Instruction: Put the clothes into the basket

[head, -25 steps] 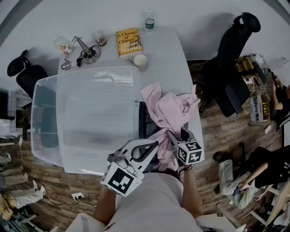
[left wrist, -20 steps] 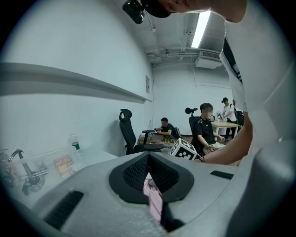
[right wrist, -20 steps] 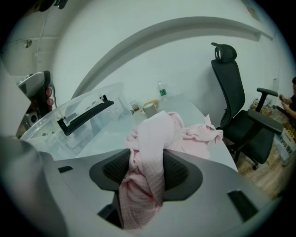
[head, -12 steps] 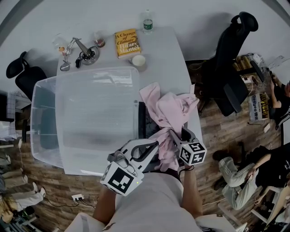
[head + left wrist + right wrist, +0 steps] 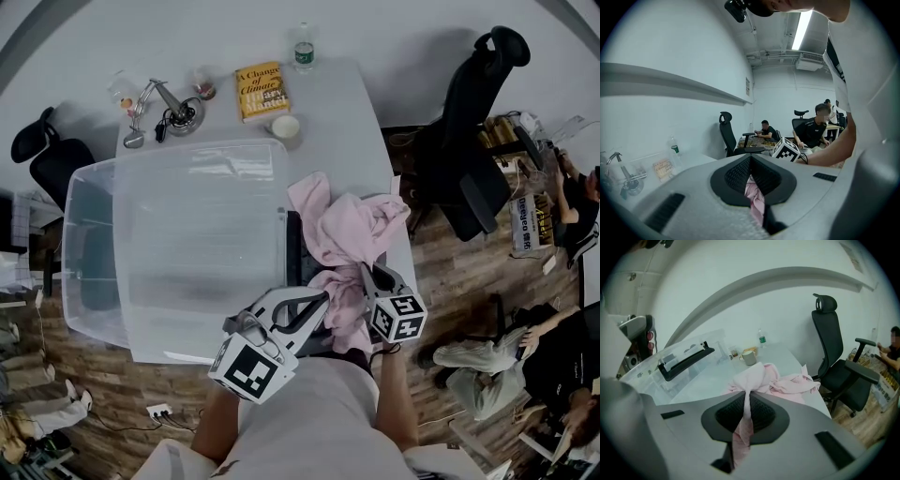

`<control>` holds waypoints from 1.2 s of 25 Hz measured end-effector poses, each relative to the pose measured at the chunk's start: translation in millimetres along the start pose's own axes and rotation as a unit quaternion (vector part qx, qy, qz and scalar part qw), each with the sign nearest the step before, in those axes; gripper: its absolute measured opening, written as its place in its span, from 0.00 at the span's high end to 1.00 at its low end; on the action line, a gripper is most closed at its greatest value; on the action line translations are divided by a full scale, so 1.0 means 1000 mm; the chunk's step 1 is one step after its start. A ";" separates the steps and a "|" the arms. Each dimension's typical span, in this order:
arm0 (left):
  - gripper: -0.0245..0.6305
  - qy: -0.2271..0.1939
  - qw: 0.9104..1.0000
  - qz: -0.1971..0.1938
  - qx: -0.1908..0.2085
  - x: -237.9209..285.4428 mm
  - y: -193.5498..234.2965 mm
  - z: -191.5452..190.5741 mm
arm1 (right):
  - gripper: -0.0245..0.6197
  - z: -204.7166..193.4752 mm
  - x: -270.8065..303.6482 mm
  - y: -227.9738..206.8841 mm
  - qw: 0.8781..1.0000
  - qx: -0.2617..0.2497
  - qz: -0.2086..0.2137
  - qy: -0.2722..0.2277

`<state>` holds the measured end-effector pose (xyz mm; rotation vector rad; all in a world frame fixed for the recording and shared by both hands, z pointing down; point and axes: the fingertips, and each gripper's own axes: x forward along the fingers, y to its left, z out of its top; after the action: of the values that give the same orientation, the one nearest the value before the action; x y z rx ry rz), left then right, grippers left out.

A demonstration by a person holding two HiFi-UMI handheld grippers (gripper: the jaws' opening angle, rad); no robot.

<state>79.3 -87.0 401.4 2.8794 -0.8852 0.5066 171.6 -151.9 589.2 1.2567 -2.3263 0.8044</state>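
Head view: the pink clothes [image 5: 345,230] are heaped on the desk [image 5: 337,103], just right of the clear basket [image 5: 94,187] and outside it. The left tool [image 5: 319,305] and right tool [image 5: 366,274] are both at the near end of that pile, right of the basket too.

Left gripper view: the left tool [image 5: 752,180] is clenched on a fold of the pink clothes.

Right gripper view: the right tool [image 5: 746,411] has just been closing and now pinches a strip of the pink clothes, with the rest of the pile right of the basket.
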 end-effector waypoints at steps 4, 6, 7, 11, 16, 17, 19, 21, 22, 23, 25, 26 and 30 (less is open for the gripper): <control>0.96 -0.003 1.000 -0.001 0.002 -0.001 0.000 0.000 | 0.93 0.005 -0.004 0.004 1.000 0.022 0.010 -0.015; 0.96 -0.004 1.000 -0.002 0.010 -0.002 0.000 -0.003 | 0.93 0.009 -0.007 0.007 0.999 0.029 0.017 -0.025; 0.96 -0.004 1.000 -0.002 0.013 -0.002 -0.001 -0.005 | 0.93 0.012 -0.009 0.009 0.999 0.031 0.020 -0.030; 0.96 0.002 1.000 0.006 0.007 -0.004 0.000 -0.004 | 0.93 0.024 -0.019 0.020 0.998 0.032 0.035 -0.049; 0.96 -0.003 1.000 0.017 0.019 -0.012 0.007 -0.009 | 0.93 0.047 -0.031 0.031 0.995 0.033 0.051 -0.078; 0.96 -0.004 1.000 0.020 0.019 -0.013 0.008 -0.009 | 0.93 0.052 -0.034 0.033 0.995 0.031 0.053 -0.084; 0.96 -0.007 0.999 0.025 0.021 -0.016 0.010 -0.007 | 0.93 0.063 -0.039 0.038 0.993 0.027 0.057 -0.096; 0.96 -0.014 0.999 0.027 0.023 -0.019 0.012 -0.003 | 0.93 0.075 -0.046 0.042 0.992 0.025 0.062 -0.108; 0.96 -0.019 0.999 0.028 0.025 -0.021 0.014 0.000 | 0.93 0.081 -0.049 0.045 0.991 0.024 0.064 -0.114; 0.96 -0.023 0.999 0.030 0.024 -0.022 0.015 0.003 | 0.93 0.087 -0.053 0.047 0.990 0.022 0.066 -0.120; 0.96 -0.030 0.999 0.036 0.017 -0.026 0.018 0.010 | 0.93 0.099 -0.060 0.052 0.989 0.017 0.070 -0.132; 0.96 -0.034 0.999 0.039 0.014 -0.028 0.019 0.014 | 0.93 0.105 -0.064 0.054 0.988 0.013 0.073 -0.137; 0.96 -0.048 0.997 0.050 0.018 -0.036 0.021 0.024 | 0.93 0.125 -0.078 0.065 0.985 -0.006 0.081 -0.154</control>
<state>46.6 -89.8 366.6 2.9258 -1.0487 0.3983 150.9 -153.6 429.6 1.2759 -2.7037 0.6854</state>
